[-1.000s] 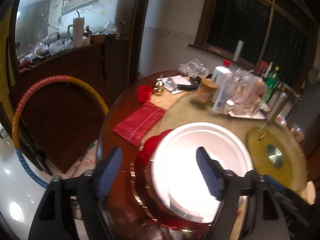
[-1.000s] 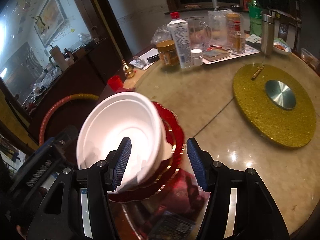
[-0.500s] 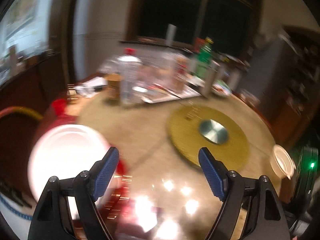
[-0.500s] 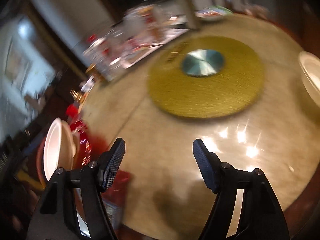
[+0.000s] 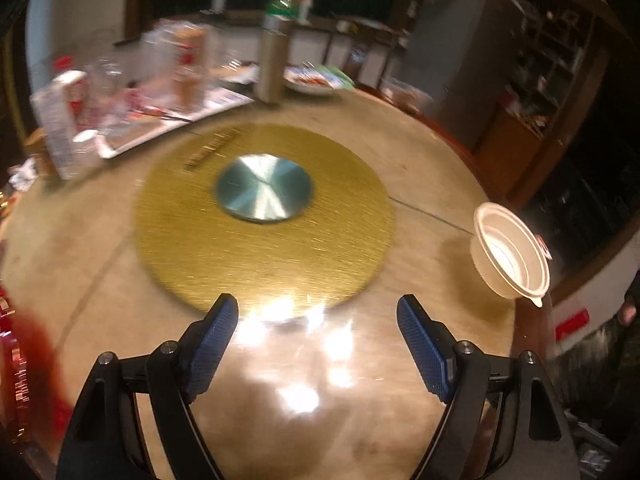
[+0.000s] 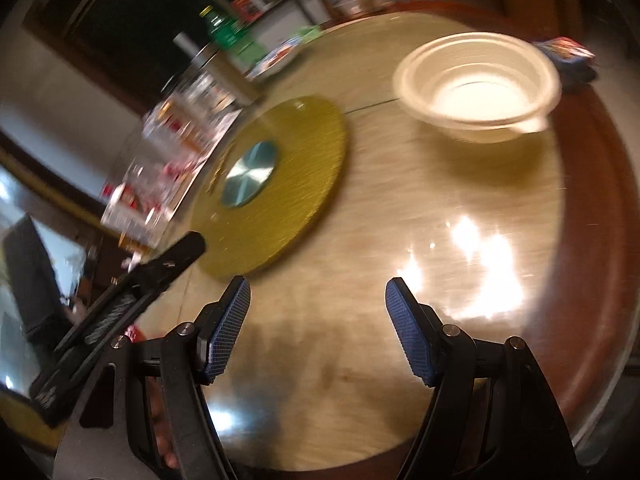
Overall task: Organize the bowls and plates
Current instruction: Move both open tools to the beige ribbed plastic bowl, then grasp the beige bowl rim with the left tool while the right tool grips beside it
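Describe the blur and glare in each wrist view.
Left wrist: bottles at the back smeared, bright glare on the table, claw sharp. Right wrist: the bottles streaked, bowl soft-edged, glare patches right of the claw.

Left black two-finger gripper (image 5: 317, 344): blue cross-hatched pads (image 5: 211, 348), silver screws (four showed).
Right black two-finger gripper (image 6: 318, 322): the same blue pads (image 6: 226, 328), silver screws.

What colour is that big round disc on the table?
Gold disc, silvery hub; clearest in the left wrist view.

Dim, motion-blurred, glare on tabletop (image 5: 120, 264)
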Demonstrator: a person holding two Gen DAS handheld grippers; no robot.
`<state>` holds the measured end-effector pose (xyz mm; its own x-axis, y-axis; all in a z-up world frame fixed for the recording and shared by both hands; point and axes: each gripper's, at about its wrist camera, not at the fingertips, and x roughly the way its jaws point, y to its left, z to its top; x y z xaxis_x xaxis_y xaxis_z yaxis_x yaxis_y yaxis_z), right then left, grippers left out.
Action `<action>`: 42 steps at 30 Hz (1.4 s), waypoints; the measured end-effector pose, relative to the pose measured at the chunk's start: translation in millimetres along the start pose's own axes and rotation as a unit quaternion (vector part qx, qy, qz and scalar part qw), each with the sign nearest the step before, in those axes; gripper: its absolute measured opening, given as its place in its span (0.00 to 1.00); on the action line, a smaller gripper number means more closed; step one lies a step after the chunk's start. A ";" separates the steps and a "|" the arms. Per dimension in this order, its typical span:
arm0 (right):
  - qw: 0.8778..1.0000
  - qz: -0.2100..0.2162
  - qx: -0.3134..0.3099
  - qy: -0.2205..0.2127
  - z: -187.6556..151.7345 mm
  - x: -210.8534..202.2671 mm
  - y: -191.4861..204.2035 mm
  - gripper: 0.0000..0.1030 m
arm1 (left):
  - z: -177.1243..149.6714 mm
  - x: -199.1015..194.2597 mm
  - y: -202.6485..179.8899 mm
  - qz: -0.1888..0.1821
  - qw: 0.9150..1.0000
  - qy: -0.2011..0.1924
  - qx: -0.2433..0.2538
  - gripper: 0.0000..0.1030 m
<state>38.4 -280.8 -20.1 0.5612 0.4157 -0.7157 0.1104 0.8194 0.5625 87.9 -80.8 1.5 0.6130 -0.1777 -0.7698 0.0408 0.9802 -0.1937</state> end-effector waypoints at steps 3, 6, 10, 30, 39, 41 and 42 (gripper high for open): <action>0.999 -0.010 0.025 -0.026 10.2 -23.0 -21.8 0.69 | 3.3 16.4 -23.3 -0.016 1.000 0.019 0.017 0.80; 0.997 -0.019 0.051 -0.057 22.5 -45.0 -42.7 0.69 | 9.2 27.8 -40.8 -0.040 0.998 0.033 0.018 0.79; 0.993 -0.026 0.095 -0.072 42.9 -51.4 -74.4 0.69 | 18.3 42.3 -68.5 -0.058 0.997 0.039 0.023 0.79; 0.970 -0.041 0.228 -0.072 115.8 -14.5 -157.9 0.41 | 35.5 106.5 -152.2 -0.055 0.996 0.062 0.043 0.78; 0.973 -0.060 0.213 -0.061 118.4 -2.3 -160.2 0.19 | 29.0 124.6 -160.4 -0.032 0.994 0.073 0.079 0.41; 0.975 -0.062 0.205 -0.063 117.1 -2.3 -157.2 0.13 | 26.9 124.4 -161.0 -0.029 0.993 0.072 0.089 0.27; 0.976 -0.063 0.201 -0.064 116.9 -2.4 -154.7 0.13 | 26.1 122.5 -162.2 -0.026 0.993 0.069 0.097 0.23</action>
<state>115.8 -454.7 -57.0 0.6177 0.2482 -0.7462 0.4828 0.6293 0.6090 176.9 -259.3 -45.4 0.4924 -0.2251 -0.8407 0.2279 0.9656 -0.1251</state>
